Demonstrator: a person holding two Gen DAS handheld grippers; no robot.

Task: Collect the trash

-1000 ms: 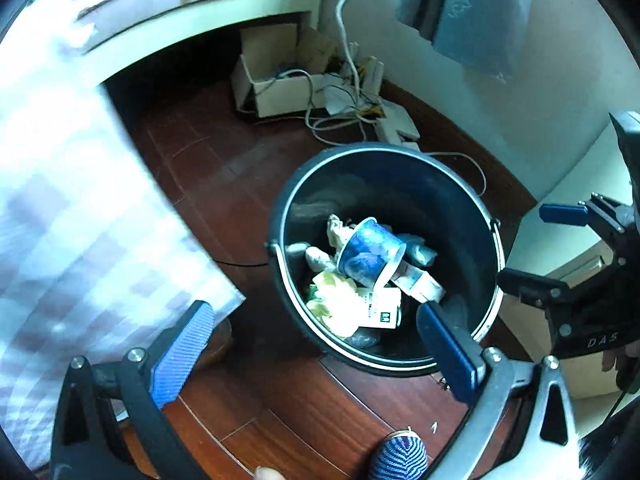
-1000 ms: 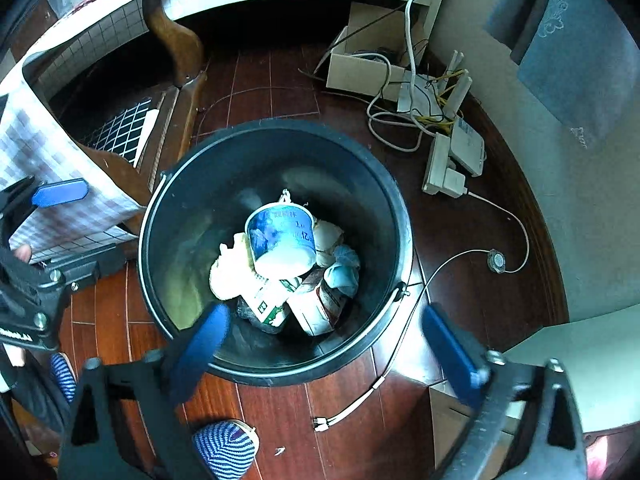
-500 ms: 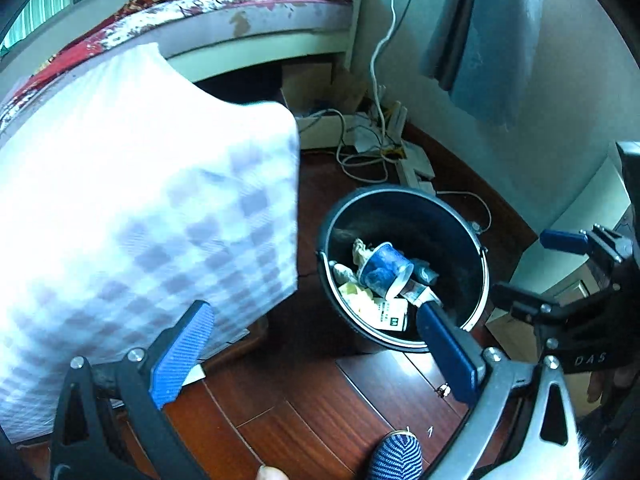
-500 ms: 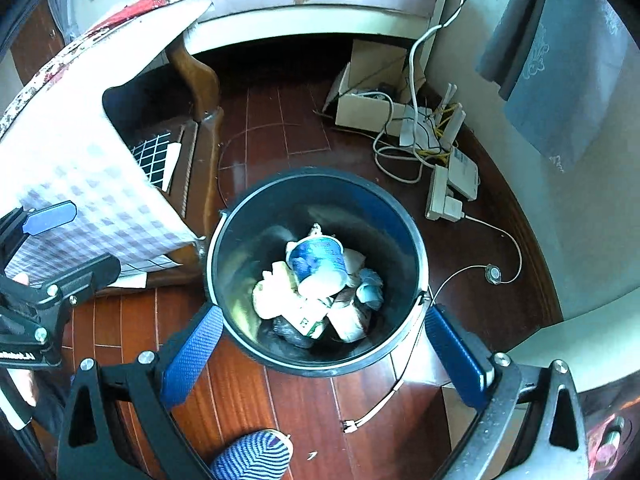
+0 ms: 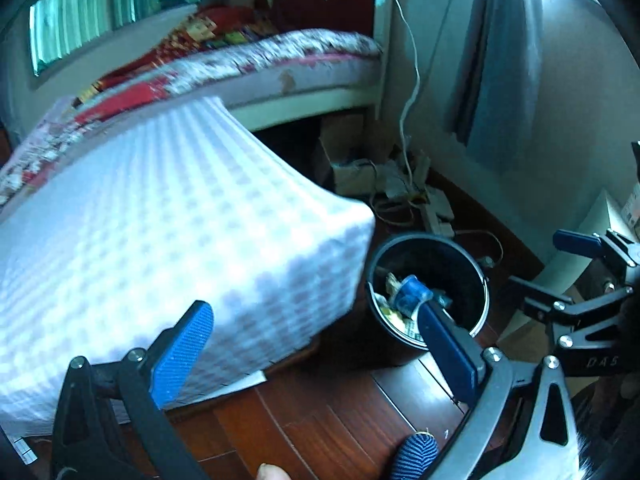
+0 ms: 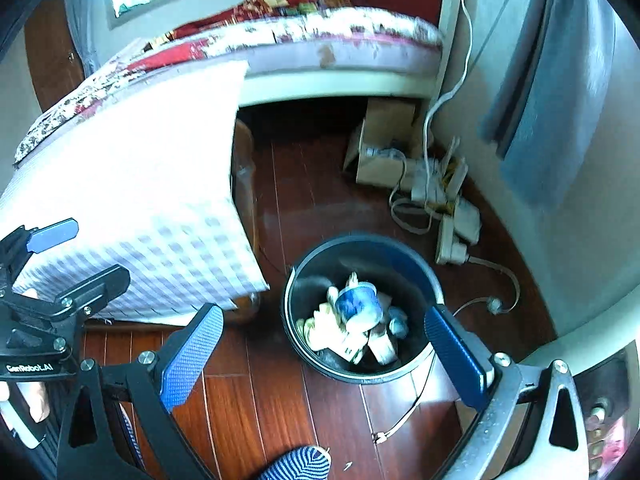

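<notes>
One bed [image 6: 340, 36] stands behind one checked tablecloth [image 6: 140, 216]. On the wooden floor [image 6: 280, 400], near the cloth's corner, stands one black bucket [image 6: 416, 264] holding one blue cup [image 6: 356, 306] among crumpled wrappers. Left gripper [image 5: 316, 354] and right gripper [image 6: 326, 354] both hang spread apart, empty.

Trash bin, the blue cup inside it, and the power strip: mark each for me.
trash bin [image 6: 416, 258]: right wrist view, on its far rim.
blue cup [image 6: 356, 306]: right wrist view, on its printed side wall.
power strip [image 6: 450, 240]: right wrist view, on its white casing.
</notes>
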